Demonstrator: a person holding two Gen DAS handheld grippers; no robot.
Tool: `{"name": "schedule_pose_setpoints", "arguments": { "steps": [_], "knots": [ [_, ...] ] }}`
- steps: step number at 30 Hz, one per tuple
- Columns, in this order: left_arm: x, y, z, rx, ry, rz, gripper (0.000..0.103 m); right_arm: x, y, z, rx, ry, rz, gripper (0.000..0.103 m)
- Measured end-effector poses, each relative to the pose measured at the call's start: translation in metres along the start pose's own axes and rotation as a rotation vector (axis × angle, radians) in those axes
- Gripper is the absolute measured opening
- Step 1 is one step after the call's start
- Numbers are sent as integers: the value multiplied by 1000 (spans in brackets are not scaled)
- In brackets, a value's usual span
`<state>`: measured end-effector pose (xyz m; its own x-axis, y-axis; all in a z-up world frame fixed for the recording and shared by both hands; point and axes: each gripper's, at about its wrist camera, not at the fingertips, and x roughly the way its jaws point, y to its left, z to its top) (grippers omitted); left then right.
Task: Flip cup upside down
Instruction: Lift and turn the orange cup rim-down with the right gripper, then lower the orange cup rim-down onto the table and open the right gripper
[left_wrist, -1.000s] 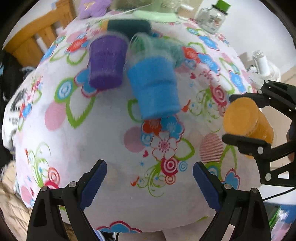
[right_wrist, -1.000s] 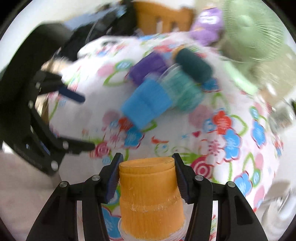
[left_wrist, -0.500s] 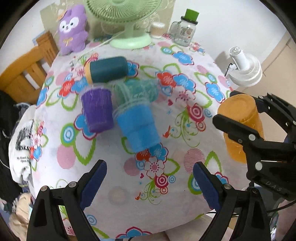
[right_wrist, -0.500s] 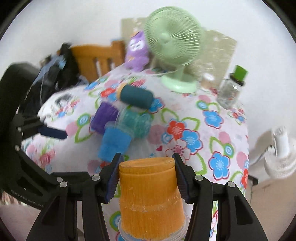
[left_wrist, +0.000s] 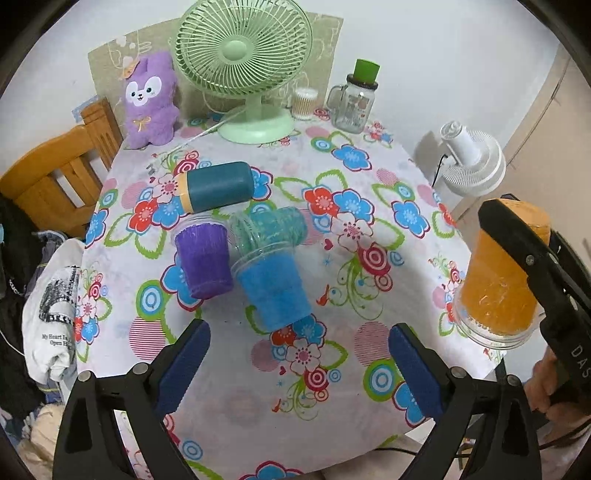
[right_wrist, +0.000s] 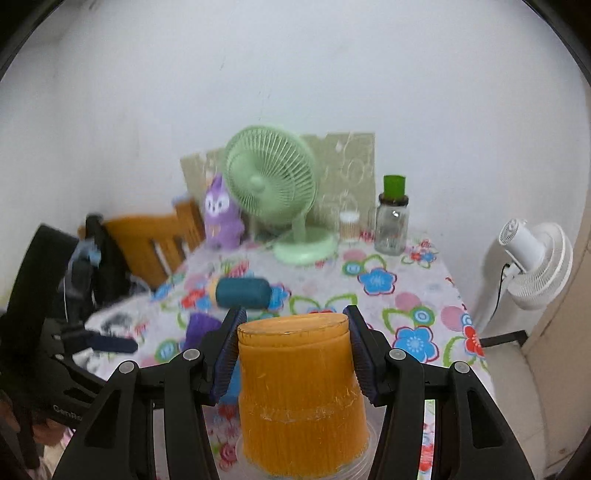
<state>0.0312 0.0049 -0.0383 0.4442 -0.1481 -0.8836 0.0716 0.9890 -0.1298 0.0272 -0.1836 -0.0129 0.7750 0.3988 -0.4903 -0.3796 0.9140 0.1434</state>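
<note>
My right gripper (right_wrist: 293, 354) is shut on an orange cup (right_wrist: 299, 395), held mouth down, base up, at the table's right front edge; it also shows in the left wrist view (left_wrist: 498, 280). My left gripper (left_wrist: 295, 365) is open and empty above the table's near edge. A blue cup (left_wrist: 275, 291), a purple cup (left_wrist: 203, 258) and a teal cup (left_wrist: 273, 229) lie on their sides in a cluster on the floral tablecloth (left_wrist: 369, 258). A dark teal cup (left_wrist: 218, 186) with a yellow rim lies on its side behind them.
A green desk fan (left_wrist: 243, 55), a purple plush toy (left_wrist: 149, 99), a glass jar with green lid (left_wrist: 354, 99) and a small container (left_wrist: 304, 103) stand at the table's back. A wooden chair (left_wrist: 55, 173) is at left, a white fan (left_wrist: 472, 162) at right.
Both grippers have lifted and tilted up, so more of the table's back and wall shows. The orange cup stays gripped and now hangs lower by the right edge.
</note>
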Motion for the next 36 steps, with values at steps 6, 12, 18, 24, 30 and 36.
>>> {"name": "schedule_pose_setpoints", "arguments": {
  "steps": [6, 12, 18, 24, 30, 36],
  "knots": [
    [24, 8, -9, -42, -18, 37, 98, 28, -18, -36, 85, -36, -30, 57],
    [55, 20, -23, -67, -13, 67, 98, 69, -34, -72, 153, -60, -70, 57],
    [75, 31, -36, -92, -17, 83, 98, 101, -40, -87, 183, -44, -62, 57],
    [78, 36, -44, -110, -14, 83, 98, 110, -35, -95, 165, -5, -37, 57],
    [77, 38, -48, -130, -4, 71, 98, 99, -31, -98, 163, 37, -34, 58],
    [79, 34, -54, -127, 36, 60, 98, 88, -26, -108, 202, 129, -36, 62]
  ]
}}
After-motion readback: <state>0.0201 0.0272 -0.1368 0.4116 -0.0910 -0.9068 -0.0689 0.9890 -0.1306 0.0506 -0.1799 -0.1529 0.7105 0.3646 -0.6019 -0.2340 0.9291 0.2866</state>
